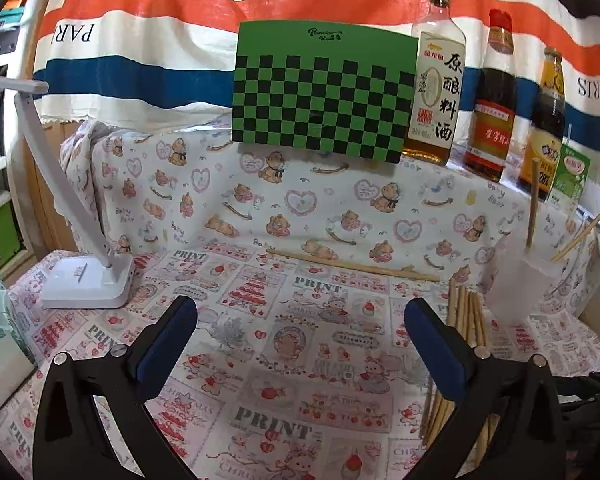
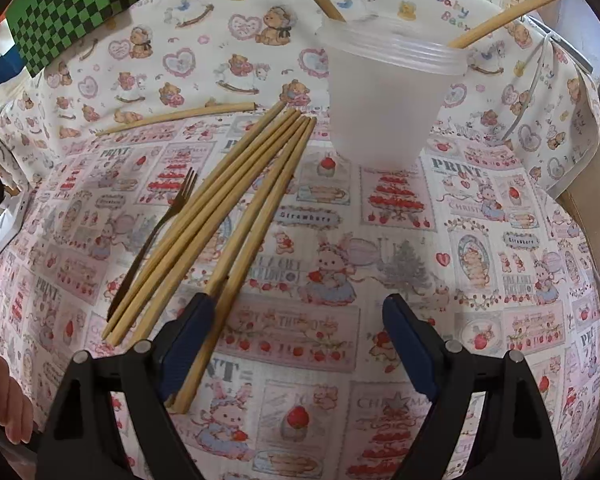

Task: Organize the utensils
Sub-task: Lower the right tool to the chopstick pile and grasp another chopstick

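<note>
Your right gripper [image 2: 300,344] gapes wide and empty beside the bamboo chopsticks [image 2: 220,216] lying before the plastic cup [image 2: 384,100]; they're light, stiff, slick, so pinch one mid-shaft; left gripper [image 1: 300,340] likewise open, empty

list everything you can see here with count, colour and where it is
chopsticks: about six, tan, loose bundle on cloth left of cup
chopsticks in cup: two, tan, leaning out of the cup
lone chopstick: one, tan, by the back fold
fork: one, dark, left of bundle
cup: one, translucent white, upright
checkerboard: one, green-black, back
bottles: three, clear and dark, back right
carton: one, green-white, beside bottles
lamp: one, white, left
left gripper: jaws open, empty
right gripper: jaws open, empty
</note>
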`<state>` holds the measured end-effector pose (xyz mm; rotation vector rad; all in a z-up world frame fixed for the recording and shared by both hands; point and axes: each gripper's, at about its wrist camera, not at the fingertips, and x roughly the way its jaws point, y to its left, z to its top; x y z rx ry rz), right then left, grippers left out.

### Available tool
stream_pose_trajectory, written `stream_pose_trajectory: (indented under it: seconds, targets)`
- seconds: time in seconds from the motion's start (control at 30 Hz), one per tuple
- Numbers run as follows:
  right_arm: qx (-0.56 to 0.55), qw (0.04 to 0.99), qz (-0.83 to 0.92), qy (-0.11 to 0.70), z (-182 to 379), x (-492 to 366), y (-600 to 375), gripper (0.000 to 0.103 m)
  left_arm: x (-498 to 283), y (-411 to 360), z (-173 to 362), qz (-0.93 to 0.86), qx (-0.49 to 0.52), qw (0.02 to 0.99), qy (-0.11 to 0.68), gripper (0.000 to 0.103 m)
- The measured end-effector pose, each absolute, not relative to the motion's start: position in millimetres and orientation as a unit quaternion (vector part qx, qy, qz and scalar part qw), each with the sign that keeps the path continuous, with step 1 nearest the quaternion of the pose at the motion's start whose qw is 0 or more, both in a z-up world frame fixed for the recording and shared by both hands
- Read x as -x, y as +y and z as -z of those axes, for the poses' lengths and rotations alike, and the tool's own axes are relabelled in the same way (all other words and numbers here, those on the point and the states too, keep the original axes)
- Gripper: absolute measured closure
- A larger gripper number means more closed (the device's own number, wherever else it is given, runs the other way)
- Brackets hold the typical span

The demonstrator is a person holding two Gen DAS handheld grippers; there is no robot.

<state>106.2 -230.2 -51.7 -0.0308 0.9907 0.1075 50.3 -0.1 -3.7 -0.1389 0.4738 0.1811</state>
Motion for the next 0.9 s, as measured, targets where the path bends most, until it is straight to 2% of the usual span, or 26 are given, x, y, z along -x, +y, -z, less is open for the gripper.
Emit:
stream_pose_trajectory:
  seconds: [0.33,0.4,0.73,0.9]
  targets:
    - [0.050,0.884,-0.041,0.463,50.5,-102.4,-222.5,0.016,-50.7,10.7,5.0,-0.097,0.089,0.961,0.242,0.000]
    - [0.034,0.872,-0.048,0.486,54.8,-105.3,-224.9,0.014,-51.9,9.5,6.2,-0.103,0.082,0.961,0.245,0.000]
    - [0.060,0.875,-0.078,0.474,54.7,-100.4,-208.7,0.017,-52.2,0.9,5.3,-0.099,0.051,0.962,0.249,0.000]
    - [0.067,0.875,-0.114,0.466,46.6,-89.0,-197.9,0.060,-55.3,1.8,10.2,-0.106,0.051,0.958,0.262,0.000]
